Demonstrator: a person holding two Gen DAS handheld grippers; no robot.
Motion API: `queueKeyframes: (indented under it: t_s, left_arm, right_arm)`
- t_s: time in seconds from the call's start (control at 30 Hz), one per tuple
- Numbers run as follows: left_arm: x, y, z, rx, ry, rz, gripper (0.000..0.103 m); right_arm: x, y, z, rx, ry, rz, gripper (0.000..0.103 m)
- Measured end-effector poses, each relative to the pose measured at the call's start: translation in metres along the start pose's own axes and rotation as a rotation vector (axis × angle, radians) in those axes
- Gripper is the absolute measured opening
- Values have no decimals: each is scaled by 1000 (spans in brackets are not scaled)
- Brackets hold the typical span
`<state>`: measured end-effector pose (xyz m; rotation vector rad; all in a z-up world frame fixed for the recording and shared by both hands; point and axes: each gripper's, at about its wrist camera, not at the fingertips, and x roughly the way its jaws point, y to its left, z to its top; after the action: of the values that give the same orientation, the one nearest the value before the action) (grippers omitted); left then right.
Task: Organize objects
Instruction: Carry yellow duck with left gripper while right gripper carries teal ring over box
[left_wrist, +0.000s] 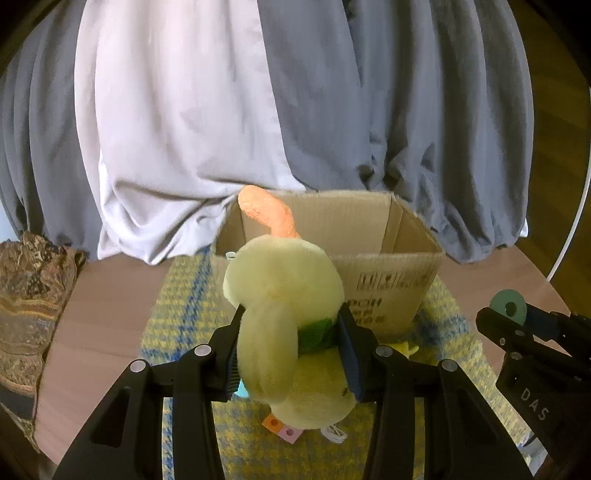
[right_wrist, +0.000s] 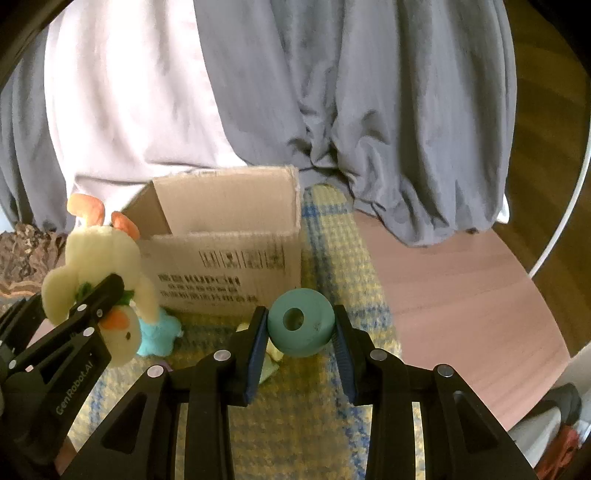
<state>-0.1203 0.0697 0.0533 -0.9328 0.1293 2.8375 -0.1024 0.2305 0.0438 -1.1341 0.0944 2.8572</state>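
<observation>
Both tongs clamped, left (left_wrist: 291, 339) on plush duck (left_wrist: 284, 280), right (right_wrist: 301, 328) on teal ring (right_wrist: 301, 321); I should clear the box (right_wrist: 221, 254) rim at twelve o'clock before releasing.

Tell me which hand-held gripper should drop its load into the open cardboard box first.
Probably left. The left hand-held gripper holds the yellow plush duck directly before the open cardboard box, its orange feet already at the rim. The right hand-held gripper holds the teal foam ring lower, off the box's right corner.
</observation>
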Motion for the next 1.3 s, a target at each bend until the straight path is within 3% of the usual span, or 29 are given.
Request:
queueKeyframes:
  t_s: [0.7,1.3]
  left_arm:
    - [-18,9,63,-11,-102,-8,44]
    - [38,20,119,-10,-21,-55,44]
  right_arm:
    - [-16,9,65,-24,-93,9,34]
    - [32,15,114,-6,3,58,34]
